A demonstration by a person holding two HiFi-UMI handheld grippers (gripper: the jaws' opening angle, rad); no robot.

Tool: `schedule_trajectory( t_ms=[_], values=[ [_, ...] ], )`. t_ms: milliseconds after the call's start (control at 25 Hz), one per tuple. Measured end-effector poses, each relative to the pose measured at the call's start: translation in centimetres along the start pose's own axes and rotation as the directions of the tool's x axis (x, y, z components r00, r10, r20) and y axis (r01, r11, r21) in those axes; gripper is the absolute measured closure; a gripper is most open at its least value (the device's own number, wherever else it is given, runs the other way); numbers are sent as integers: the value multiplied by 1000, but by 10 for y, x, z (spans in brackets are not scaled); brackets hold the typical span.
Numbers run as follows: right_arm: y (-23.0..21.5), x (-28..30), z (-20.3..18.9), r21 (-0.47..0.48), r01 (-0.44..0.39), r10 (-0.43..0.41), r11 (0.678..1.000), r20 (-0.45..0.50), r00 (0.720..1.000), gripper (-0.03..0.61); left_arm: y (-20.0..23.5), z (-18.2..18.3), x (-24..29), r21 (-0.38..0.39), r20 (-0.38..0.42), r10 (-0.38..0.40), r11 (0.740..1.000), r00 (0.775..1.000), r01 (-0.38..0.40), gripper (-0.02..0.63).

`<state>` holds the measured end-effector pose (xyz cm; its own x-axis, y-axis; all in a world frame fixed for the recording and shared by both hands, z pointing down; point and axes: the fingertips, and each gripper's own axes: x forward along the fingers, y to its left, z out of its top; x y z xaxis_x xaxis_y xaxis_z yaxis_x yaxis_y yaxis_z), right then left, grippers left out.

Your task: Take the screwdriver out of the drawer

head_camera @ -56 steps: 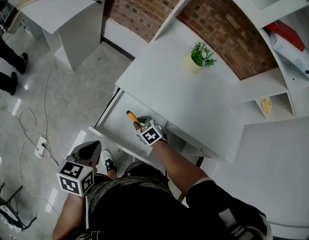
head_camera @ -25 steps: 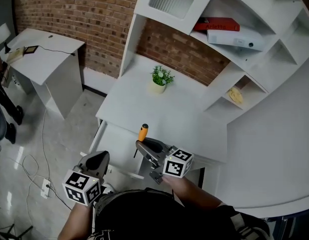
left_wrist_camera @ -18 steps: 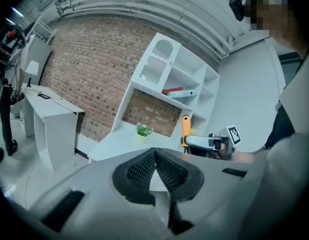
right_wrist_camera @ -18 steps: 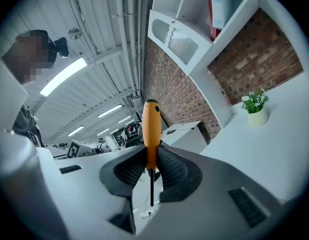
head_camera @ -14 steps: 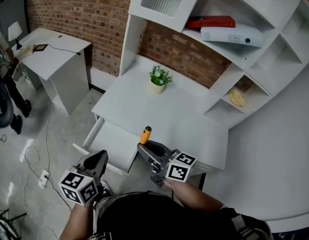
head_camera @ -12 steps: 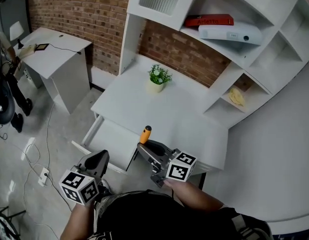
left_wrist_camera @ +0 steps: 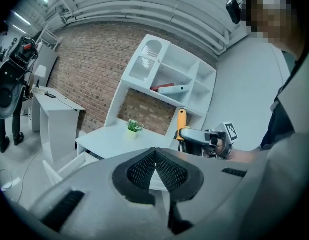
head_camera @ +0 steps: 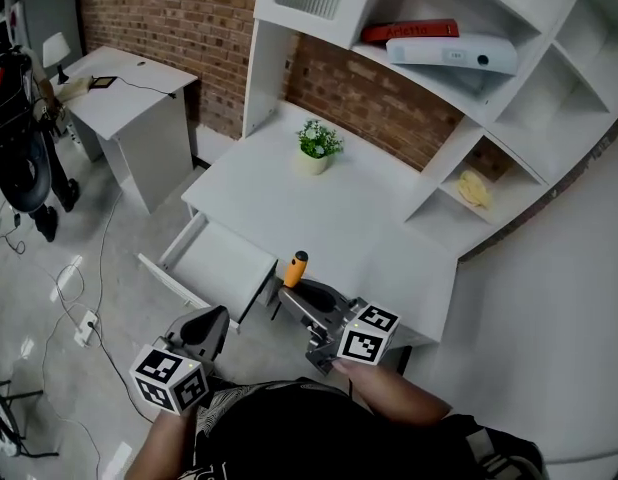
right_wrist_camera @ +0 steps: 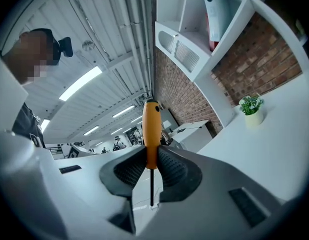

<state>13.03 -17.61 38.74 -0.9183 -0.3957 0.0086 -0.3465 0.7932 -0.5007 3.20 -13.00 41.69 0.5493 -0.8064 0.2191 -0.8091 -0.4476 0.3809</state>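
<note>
Screwdriver (right_wrist_camera: 151, 134) out of the drawer, pinched between the jaws of the right gripper (right_wrist_camera: 151, 156): pads closed on the lower part of the orange handle, the handle top standing well above them, the thin dark shaft hanging straight down below. Tool upright. In the head view the screwdriver (head_camera: 296, 266) shows in the air at the front edge of the white desk (head_camera: 339, 213), just right of the drawer (head_camera: 217, 264), touching neither. Right gripper (head_camera: 292, 292) held out from the person's body, its marker cube nearest the hand. Drawer pulled out to the left front of the desk, white inside, nothing visible in the part that shows. Left gripper (head_camera: 213, 320) lower and to the left, over the floor beside the drawer's front corner, well apart from the tool; in the left gripper view its jaws are together at the tips with nothing between them, left gripper (left_wrist_camera: 155, 157) aimed across at the right gripper (left_wrist_camera: 194, 135) and the screwdriver (left_wrist_camera: 181, 124). On the desk's far side, a small potted plant (head_camera: 316, 146) near the brick wall. Shelf unit above: a red book (head_camera: 409, 31) lying flat, a white binder (head_camera: 454, 53) just in front of it. A small yellow object (head_camera: 473, 190) in a lower cubby, too small to identify. Separate white side table (head_camera: 129, 93) off to the left; cable trailing over the grey floor.
</note>
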Motion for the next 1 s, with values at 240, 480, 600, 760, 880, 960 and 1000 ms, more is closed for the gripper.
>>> schedule_trajectory(
  t_ms=[240, 480, 600, 760, 880, 960, 1000],
  values=[
    [4, -21, -7, 12, -21, 21, 1000, 0, 1000, 506, -21, -18, -14, -6, -6, 52, 999, 999, -52, 597],
    [14, -28, -2, 18, -21, 20, 1000, 32, 999, 506, -26, -13, -25, 8, -6, 59, 998, 998, -59, 597],
    [18, -27, 3, 20, -9, 8, 1000, 51, 999, 506, -27, -5, -27, 33, -11, 44, 999, 999, -43, 597],
    [27, -20, 9, 24, 16, -18, 1000, 77, 997, 506, -23, 6, -37, 52, -27, 18, 999, 999, -16, 597],
    [36, -11, 11, 17, 30, -31, 999, 92, 995, 506, -13, 14, -46, 64, -34, 5, 998, 999, -3, 597],
    [41, -6, 11, 10, 41, -42, 999, 102, 994, 506, -6, 18, -51, 70, -33, -4, 998, 999, 6, 597],
    [43, -3, 11, 9, 48, -48, 999, 106, 993, 506, -3, 19, -54, 72, -33, -11, 997, 999, 13, 597]
  ],
)
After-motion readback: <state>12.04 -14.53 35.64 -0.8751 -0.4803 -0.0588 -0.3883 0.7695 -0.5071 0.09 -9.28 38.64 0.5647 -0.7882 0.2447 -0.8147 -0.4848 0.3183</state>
